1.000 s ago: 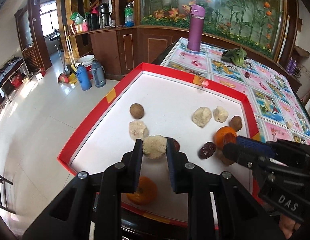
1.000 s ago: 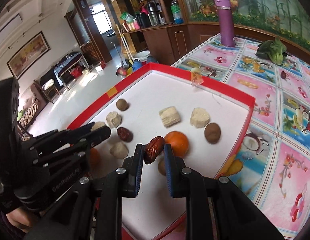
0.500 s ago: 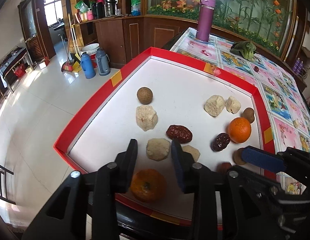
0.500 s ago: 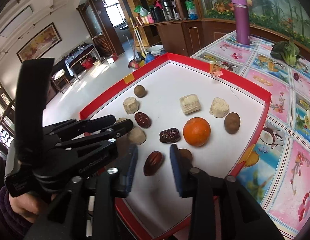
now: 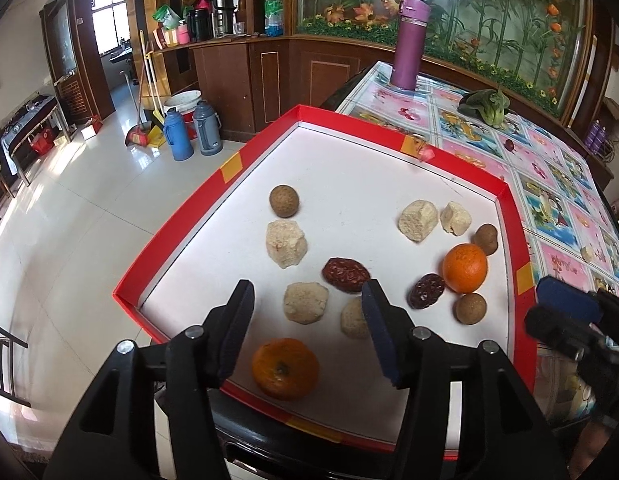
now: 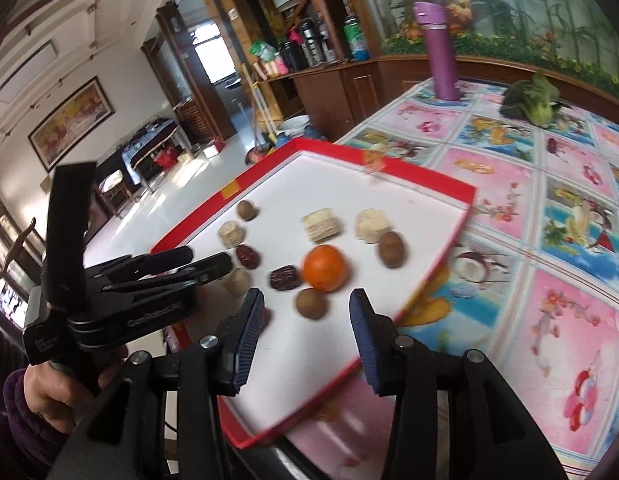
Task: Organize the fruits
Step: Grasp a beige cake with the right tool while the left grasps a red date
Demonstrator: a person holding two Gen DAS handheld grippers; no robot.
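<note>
- 2 grippers hang above the near edge of the red-rimmed tray [image 5: 171, 232]: the left gripper [image 5: 307, 328] and the right gripper [image 6: 307, 330] both have their jaws spread wide and carry nothing, which suits a pause between picks.
- 2 oranges lie well apart: one orange [image 5: 285, 368] at the near rim, just under the left gripper, and the other orange [image 5: 464, 268] toward the right side. If sorting is by kind, they probably belong together.
- 2 red dates sit mid-tray: one date [image 5: 346, 275] near the centre and a darker date [image 5: 426, 291] touching or nearly touching the right-hand orange.
- 3 small brown round fruits are scattered: one brown fruit [image 5: 284, 200] at the far left, another [image 5: 485, 239] by the right rim, and a third [image 5: 471, 309] just near of the orange.
- Several pale crumbly lumps form loose sets: a pair [image 5: 419, 220] at the far right, one lump [image 5: 287, 243] left of centre, and 2 more [image 5: 305, 303] between the left gripper's fingers in view.
- Judging by the mix, grouping looks only partly done; the kinds are interleaved.
- Outside the tray, a purple flask [image 5: 408, 42] and a leafy green vegetable [image 5: 487, 106] stand on the patterned tablecloth [image 6: 549, 208], well clear of the work.
- The right wrist view is blurred, so fine contact there cannot be told.
</note>
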